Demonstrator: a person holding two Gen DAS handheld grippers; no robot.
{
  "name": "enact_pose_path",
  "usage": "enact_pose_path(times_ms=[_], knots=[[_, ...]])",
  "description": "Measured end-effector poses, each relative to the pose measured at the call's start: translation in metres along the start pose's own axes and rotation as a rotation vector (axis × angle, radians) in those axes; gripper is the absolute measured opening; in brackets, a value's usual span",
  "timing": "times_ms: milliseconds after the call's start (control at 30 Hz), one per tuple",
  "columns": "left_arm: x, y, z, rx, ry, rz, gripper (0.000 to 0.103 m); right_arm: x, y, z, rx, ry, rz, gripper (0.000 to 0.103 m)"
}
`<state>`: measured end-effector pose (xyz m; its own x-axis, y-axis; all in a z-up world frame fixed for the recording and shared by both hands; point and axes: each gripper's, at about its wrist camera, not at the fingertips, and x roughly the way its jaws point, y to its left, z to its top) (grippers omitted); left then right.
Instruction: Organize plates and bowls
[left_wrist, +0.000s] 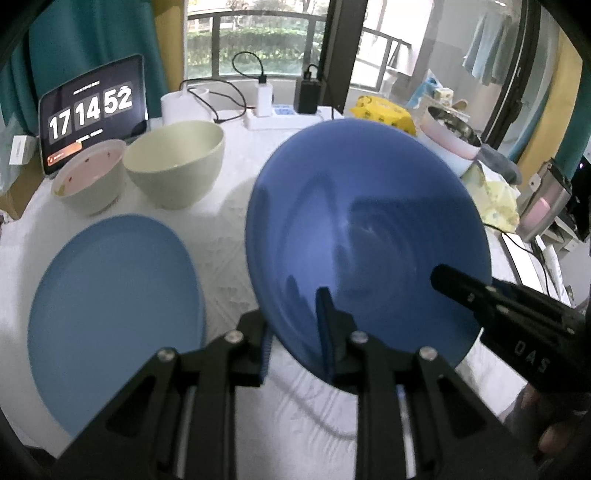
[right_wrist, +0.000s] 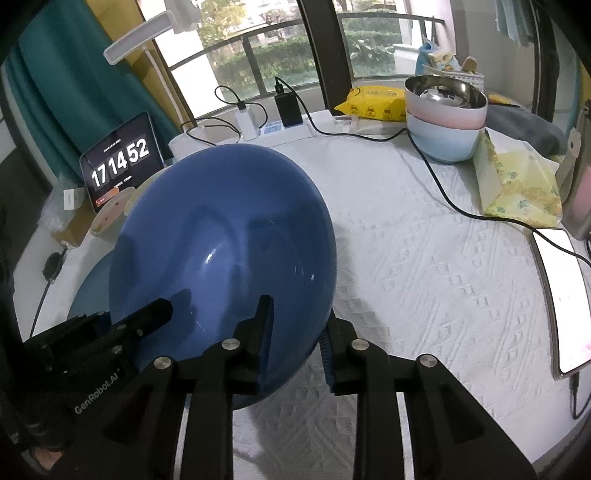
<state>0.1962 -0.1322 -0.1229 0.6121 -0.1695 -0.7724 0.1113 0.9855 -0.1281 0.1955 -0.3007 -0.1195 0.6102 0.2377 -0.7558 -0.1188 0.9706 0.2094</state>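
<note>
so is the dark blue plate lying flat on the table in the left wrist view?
No, the dark blue plate is tilted up off the tablecloth, its near rim between the left gripper's fingers.

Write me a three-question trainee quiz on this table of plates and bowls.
1. True or false: a bowl sits on the light blue plate.
2. Which stands nearest the tablet clock? A pink-lined bowl; B steel bowl; C tissue pack.
3. How many grippers have the dark blue plate's rim between their fingers?
Key: 1 false. 2 A. 3 two, the left gripper and the right gripper.
</note>
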Motion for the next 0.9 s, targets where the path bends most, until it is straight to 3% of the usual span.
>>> enact_pose_path(times_ms=[300, 767, 900], knots=[[-0.004, 0.004, -0.003, -0.010, 0.013, -0.009, 0.027, -0.006, -0.001, 0.004, 0.001, 0.002, 0.010, 0.030], [-0.023, 0.014, 0.007, -0.017, -0.048, 0.000, 0.031, -0.021, -0.012, 0.015, 0.023, -0.055, -0.042, 0.031], [-0.028, 0.019, 0.010, -0.023, -0.065, 0.004, 0.040, -0.025, -0.012, 0.020, 0.018, -0.068, -0.051, 0.031]])
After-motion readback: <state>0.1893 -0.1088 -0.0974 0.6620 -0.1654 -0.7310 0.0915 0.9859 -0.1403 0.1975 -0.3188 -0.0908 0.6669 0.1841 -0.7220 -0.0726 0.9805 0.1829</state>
